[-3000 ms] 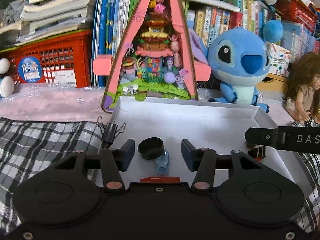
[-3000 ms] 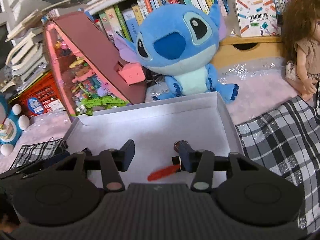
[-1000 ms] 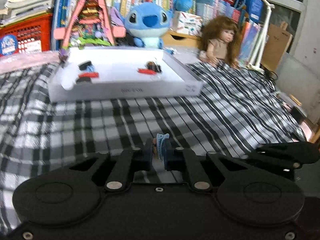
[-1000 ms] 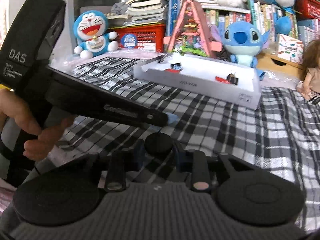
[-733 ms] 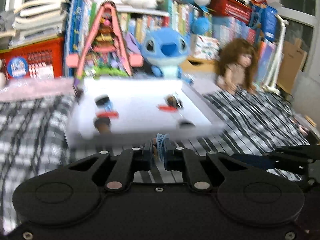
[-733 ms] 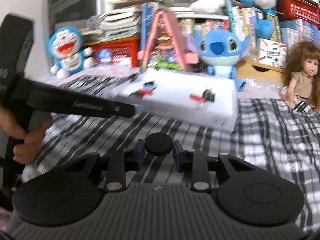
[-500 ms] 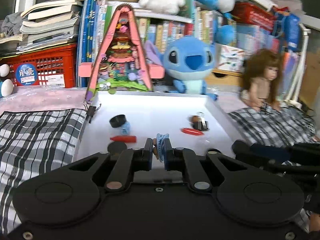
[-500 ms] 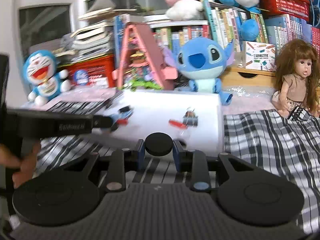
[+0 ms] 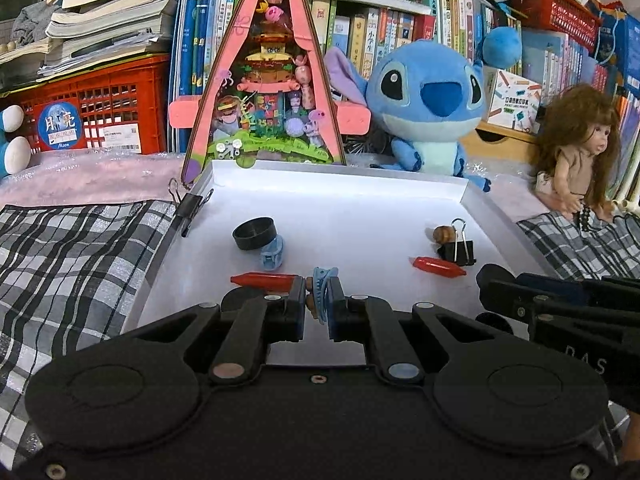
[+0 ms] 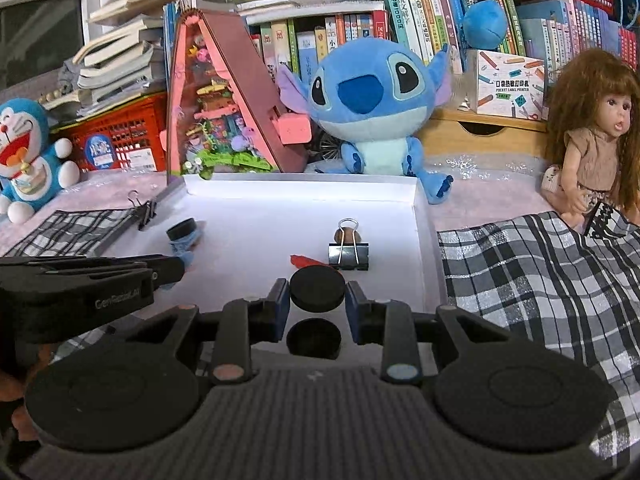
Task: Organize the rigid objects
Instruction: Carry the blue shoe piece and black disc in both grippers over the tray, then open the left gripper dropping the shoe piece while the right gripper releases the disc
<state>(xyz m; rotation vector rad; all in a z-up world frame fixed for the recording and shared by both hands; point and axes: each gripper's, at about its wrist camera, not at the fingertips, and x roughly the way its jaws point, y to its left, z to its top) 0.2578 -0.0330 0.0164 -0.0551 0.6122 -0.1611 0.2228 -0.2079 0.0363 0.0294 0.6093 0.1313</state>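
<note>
White tray (image 9: 472, 196), on the plaid cloth: holds a black cap (image 9: 254, 233), small blue clip (image 9: 272, 255), two red crayons (image 9: 262, 280), a binder clip (image 9: 460, 249); these look sorted. Left gripper (image 9: 316, 304): clenched on a blue hair clip (image 9: 322, 286), above the tray's near edge. Right gripper (image 10: 318, 304): clamped on a black disc (image 10: 317, 290), another below it. Both items not yet set down.

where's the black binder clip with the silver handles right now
In the right wrist view the black binder clip stands in the white tray, right of centre, with a small brown piece just behind and a red piece to its left.
</note>
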